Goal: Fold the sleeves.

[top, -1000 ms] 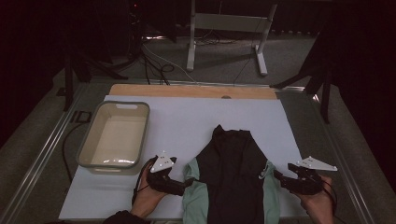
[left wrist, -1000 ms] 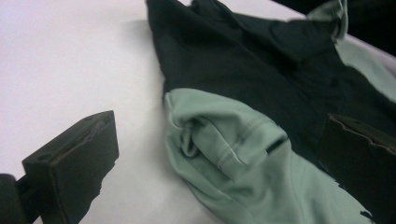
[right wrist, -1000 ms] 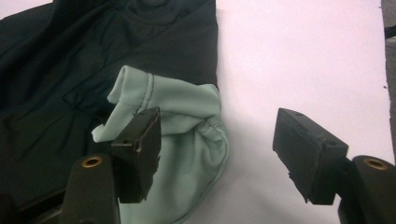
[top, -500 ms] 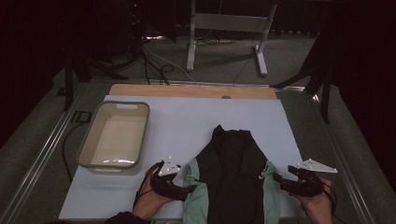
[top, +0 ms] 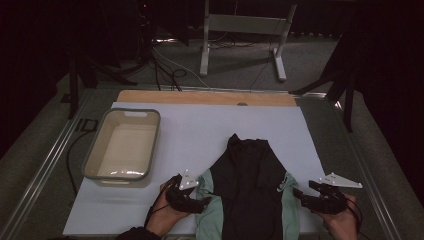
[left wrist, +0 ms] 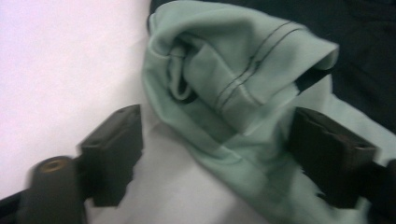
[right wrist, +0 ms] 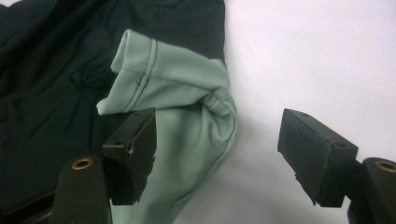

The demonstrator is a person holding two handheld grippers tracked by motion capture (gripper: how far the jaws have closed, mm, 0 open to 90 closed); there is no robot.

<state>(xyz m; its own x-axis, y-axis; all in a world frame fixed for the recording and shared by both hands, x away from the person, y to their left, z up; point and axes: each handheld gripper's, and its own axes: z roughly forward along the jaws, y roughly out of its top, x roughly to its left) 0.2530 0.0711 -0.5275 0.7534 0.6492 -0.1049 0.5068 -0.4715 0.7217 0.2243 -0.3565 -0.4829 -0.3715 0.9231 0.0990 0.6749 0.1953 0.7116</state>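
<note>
Shirt (top: 250, 190) running off the near edge, both grippers (top: 192, 197) (top: 312, 199) gaping at its green sleeves (left wrist: 224, 93), tub (top: 122, 147) sitting left.

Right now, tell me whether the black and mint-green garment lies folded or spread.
Partly folded: the black and mint-green garment lies flat, but its mint-green sleeves are bunched inward.

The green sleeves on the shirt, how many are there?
2. One green sleeve lies bunched between the left gripper's open jaws; the other sleeve lies by the right gripper.
</note>
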